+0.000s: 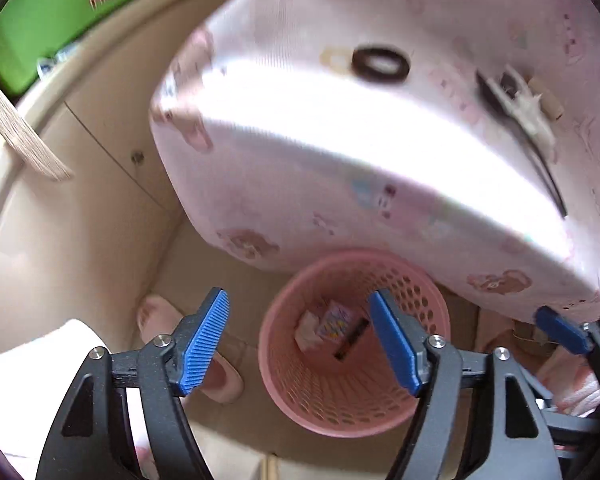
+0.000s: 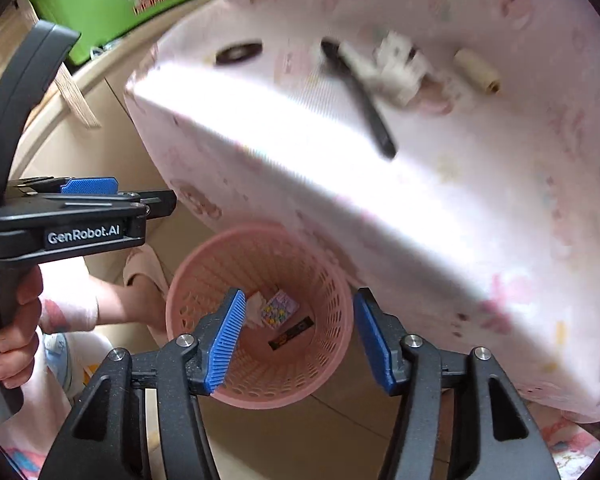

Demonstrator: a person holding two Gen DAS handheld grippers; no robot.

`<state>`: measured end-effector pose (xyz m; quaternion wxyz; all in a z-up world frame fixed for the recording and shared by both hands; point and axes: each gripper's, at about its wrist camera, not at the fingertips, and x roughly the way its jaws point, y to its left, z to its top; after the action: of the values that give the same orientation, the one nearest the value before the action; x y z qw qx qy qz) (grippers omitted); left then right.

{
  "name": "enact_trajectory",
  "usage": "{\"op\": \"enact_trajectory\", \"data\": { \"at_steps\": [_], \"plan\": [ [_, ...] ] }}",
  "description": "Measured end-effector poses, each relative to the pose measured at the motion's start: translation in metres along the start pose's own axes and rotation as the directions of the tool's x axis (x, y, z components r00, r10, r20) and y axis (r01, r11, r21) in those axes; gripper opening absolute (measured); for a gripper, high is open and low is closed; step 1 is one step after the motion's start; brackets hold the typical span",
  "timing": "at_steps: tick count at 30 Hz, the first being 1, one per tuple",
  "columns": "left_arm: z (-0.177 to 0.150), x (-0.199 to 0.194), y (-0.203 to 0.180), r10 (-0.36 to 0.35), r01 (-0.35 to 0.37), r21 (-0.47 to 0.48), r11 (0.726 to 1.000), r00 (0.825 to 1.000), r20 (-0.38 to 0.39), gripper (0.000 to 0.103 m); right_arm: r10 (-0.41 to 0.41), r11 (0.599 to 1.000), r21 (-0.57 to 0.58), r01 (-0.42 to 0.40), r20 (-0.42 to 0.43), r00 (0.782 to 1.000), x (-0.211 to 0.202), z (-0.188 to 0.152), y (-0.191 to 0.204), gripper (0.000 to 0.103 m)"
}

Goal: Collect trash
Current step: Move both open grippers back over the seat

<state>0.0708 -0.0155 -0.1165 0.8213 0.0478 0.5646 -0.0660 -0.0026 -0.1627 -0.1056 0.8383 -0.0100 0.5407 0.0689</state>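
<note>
Hovering wide open and empty, left tongs (image 1: pixel 298 340) and right tongs (image 2: pixel 298 340) hung over the pink basket (image 2: pixel 332 280) on the floor, scraps already inside. Up on the bed (image 2: pixel 460 208) lay a black ring (image 2: pixel 239 53), crumpled wrapper (image 2: pixel 398 68) and beige tube (image 2: pixel 476 71). Risk, I judged: soft bedding letting the tube roll off.

A bed (image 1: pixel 380 152) in pink bear-print sheeting catches bright light along its edge. Beige tiled floor (image 2: pixel 340 432) lies below. A green box (image 2: pixel 112 4) sits beyond it.

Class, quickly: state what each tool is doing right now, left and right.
Left tool: open, holding nothing.
Right tool: open, holding nothing.
</note>
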Motion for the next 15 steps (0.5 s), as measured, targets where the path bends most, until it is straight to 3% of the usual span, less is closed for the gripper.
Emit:
{"op": "enact_trajectory", "data": {
  "at_steps": [6,10,15],
  "plan": [
    [0.005,-0.037,-0.003,0.037,-0.045,0.044,0.998,0.986,0.162,0.080,0.006,0.999,0.048,-0.013,0.133,0.991,-0.046,0.009,-0.012,0.067],
    [0.008,-0.065,-0.003,0.013,-0.027,0.050,0.998,0.967,0.256,0.081,-0.034,0.997,0.080,0.015,0.248,0.968,-0.072,0.014,-0.022,0.069],
    [0.023,-0.120,0.004,-0.083,0.067,0.053,0.996,0.909,0.409,0.084,-0.154,0.988,0.059,0.143,0.377,0.913,-0.098,0.028,-0.031,0.075]
  ]
}}
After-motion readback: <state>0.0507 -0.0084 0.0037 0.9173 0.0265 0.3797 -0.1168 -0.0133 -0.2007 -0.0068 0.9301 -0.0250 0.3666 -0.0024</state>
